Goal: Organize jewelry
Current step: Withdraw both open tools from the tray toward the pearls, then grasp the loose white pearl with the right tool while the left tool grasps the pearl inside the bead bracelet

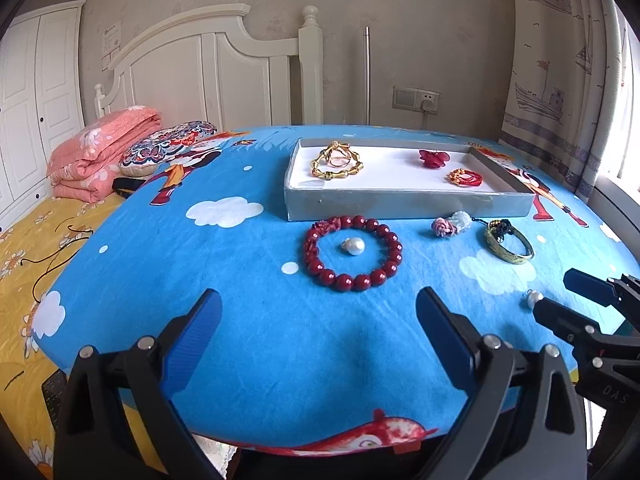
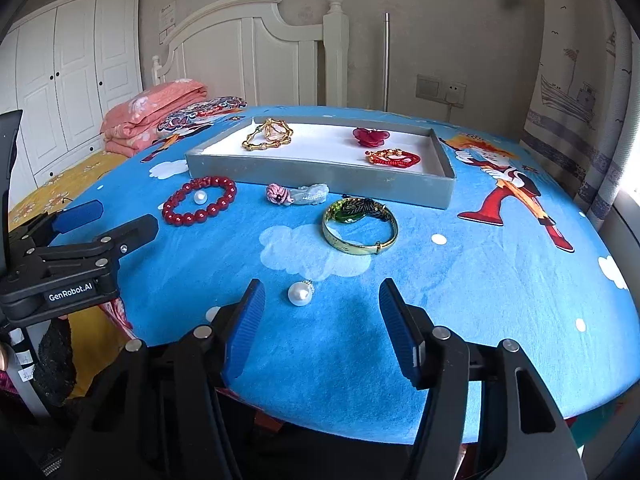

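- Three pieces already lie in your grey tray [image 2: 320,178]: the gold chain bracelet [image 2: 267,135] at 11 o'clock, the red flower [image 2: 370,136] and the red-and-gold bracelet [image 2: 394,157] at 1 o'clock.
- Left on the cloth: red bead bracelet [image 1: 353,253] ringing a pearl [image 1: 354,246], pink charm [image 2: 297,194], gold bangle [image 2: 360,226], loose pearl [image 2: 300,293].
- Your right gripper [image 2: 322,332] is spread wide, the loose pearl at 11 o'clock; your left gripper [image 1: 318,340] gapes empty.

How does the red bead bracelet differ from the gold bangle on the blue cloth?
The red bead bracelet is a ring of separate round beads; the gold bangle is one smooth band. The bracelet encircles a pearl; the bangle has a dark green ornament on its far edge. Both lie flat in front of the tray.
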Tool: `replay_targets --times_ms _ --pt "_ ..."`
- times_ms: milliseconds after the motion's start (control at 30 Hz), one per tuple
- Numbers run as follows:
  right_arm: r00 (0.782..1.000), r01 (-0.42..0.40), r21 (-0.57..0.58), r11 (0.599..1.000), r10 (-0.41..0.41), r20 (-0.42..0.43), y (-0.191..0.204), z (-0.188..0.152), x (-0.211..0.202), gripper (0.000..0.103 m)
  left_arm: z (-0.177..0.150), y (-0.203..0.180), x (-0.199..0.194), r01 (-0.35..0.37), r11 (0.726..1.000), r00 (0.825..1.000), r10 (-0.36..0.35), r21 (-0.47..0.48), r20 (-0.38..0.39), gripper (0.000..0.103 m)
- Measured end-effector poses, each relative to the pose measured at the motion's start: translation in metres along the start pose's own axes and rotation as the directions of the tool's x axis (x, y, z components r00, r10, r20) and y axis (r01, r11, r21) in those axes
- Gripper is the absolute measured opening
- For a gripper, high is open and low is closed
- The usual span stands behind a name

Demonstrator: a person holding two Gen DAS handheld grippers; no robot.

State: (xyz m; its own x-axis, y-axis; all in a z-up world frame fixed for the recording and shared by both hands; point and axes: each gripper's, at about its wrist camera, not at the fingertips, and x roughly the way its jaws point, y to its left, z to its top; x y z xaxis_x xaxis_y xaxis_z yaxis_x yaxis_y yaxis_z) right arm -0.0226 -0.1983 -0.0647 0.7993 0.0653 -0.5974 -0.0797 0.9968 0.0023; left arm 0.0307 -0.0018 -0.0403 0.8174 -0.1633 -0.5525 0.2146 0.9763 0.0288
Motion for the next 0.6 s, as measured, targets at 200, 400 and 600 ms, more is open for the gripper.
replay_targets --times_ms 200,400,600 --pt "1.0 -0.002 -0.015 1.0 0.002 -0.007 0.005 0.001 0.008 0.043 -0.001 -0.002 -0.002 0.006 1.0 1.0 -0.006 0.014 0.011 0.095" --pt "1.0 -0.008 -0.017 1.0 0.008 -0.009 0.007 0.0 0.013 0.036 -0.002 0.001 -0.002 0.002 1.0 1.0 -0.002 0.001 0.007 0.095" --pt "1.0 -0.016 -0.04 0.999 0.017 0.012 0.012 -0.001 0.016 0.022 -0.003 0.0 0.0 0.004 1.0 1.0 -0.004 0.007 -0.002 0.088"
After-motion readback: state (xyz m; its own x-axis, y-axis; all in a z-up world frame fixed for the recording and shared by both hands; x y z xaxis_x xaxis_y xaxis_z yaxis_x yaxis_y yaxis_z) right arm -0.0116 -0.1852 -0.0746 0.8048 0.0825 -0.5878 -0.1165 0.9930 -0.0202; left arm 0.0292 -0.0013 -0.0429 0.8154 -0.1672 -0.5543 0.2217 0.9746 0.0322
